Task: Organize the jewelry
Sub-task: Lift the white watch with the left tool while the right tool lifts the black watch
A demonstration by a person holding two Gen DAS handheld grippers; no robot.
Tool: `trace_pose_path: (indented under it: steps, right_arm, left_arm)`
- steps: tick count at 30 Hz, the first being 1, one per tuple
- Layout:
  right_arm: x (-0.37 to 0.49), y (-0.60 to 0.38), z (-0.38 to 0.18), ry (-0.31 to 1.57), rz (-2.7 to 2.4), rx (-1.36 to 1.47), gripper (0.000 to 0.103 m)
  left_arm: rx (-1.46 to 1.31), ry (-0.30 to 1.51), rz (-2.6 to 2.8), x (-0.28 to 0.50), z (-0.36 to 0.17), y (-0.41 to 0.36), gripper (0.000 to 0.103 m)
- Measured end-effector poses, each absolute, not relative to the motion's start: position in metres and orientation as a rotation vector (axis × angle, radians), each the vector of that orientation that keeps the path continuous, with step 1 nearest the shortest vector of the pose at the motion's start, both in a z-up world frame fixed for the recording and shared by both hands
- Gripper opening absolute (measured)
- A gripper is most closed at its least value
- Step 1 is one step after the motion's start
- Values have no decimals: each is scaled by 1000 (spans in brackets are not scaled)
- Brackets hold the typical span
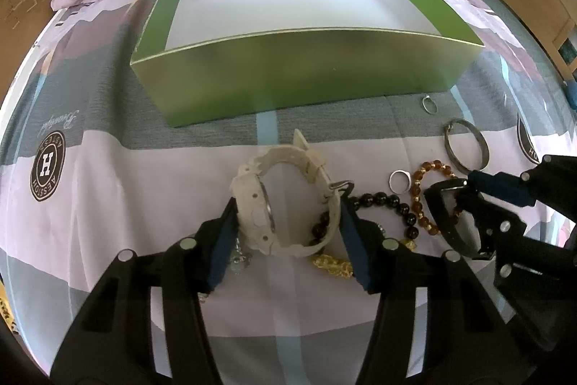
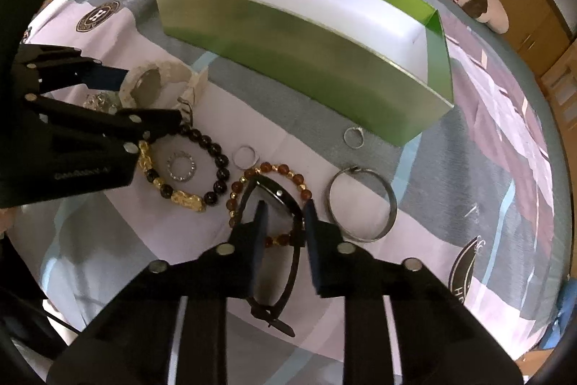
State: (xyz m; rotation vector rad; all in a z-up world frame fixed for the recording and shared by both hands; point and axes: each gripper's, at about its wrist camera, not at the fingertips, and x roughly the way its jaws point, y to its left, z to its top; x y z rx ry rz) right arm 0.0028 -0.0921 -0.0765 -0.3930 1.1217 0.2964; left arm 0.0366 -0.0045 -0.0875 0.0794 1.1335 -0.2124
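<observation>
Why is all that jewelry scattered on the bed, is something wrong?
Nothing looks damaged. The pieces simply lie loose on the bedspread in front of the green box, which holds none yet. The white watch and black watch sit between fingers.

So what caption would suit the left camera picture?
Left gripper closed around a white watch, green box waiting behind on the bedsheet.

White watch [image 1: 288, 201] & black watch [image 2: 277, 204] on bedsheet, near green box [image 1: 303, 74]
</observation>
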Motion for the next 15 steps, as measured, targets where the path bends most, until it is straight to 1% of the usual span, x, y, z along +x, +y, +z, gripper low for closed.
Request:
trace_pose_path:
  steps: [2,6,9,10,15]
  right_arm:
    - [3,-93,-76,1118,295,-389,12]
    - [7,-101,-71,1119,301,-339,5]
    - [10,-109,-64,1105,296,-297,4]
    - [11,-111,-60,1098,295,-282,2]
    - [15,-128,-42,1052,291,-208,2]
  left_arm:
    - [75,1127,-204,36,-86,-2,55]
    - [55,1110,-197,36,-81,3,54]
    - [40,1093,-200,35,-74,7,54]
    - [37,1087,-202,34,-72,7,54]
    - [26,1069,-206,33,-64,9,54]
